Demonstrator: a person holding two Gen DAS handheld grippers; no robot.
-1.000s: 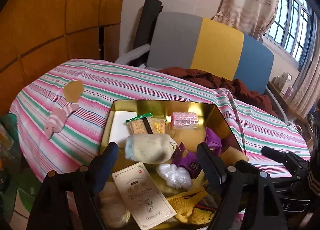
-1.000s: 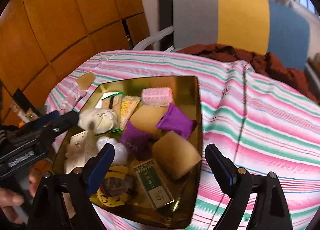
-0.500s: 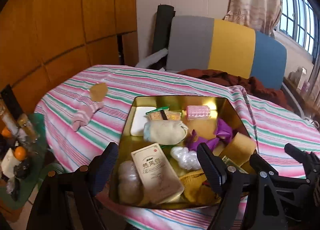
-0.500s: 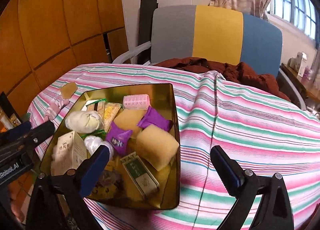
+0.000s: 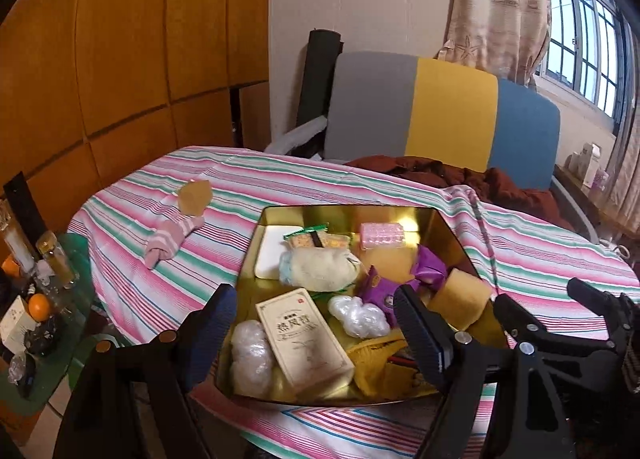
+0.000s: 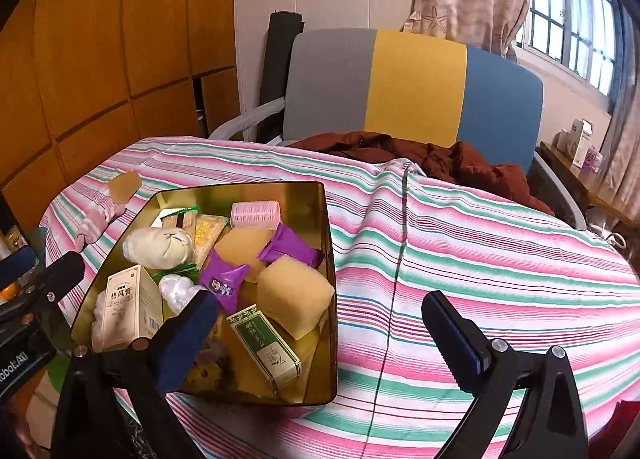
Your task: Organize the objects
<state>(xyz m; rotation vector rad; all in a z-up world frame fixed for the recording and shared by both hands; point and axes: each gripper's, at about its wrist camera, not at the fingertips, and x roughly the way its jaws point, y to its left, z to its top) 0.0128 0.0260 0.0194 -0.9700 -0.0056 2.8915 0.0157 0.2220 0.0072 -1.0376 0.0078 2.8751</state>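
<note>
- At the far left of my left camera a small side table (image 5: 48, 323) holds bottles and an orange; its near part is cut off by the edge, and the smaller things on it are too blurred to name.
- A pink striped sock (image 5: 170, 241) lies on the striped tablecloth (image 5: 532, 259), left of the gold tin (image 5: 448, 231) and apart from it; a brown tag (image 5: 195, 197) touches its far end.
- My left tongs (image 5: 316, 333) are open and hold nothing, low over the near part of the tin.
- In the tin lie a cream box (image 5: 304, 343), a rolled cream cloth (image 5: 320, 269), purple packets (image 5: 430, 265), a pink roller (image 5: 382, 235) and a yellow sponge (image 5: 460, 299). My right finger (image 5: 420, 339) hides part of the yellow knitted thing (image 5: 372, 363).
- My right tongs (image 6: 320, 329) are also open and empty, over the tin's right wall and the cloth beside it. The left finger (image 6: 188, 339) covers the near items; a green box (image 6: 264, 345) shows beside it.
- Behind the table a brown jacket (image 6: 440, 159) lies on a chair (image 6: 416, 87).
</note>
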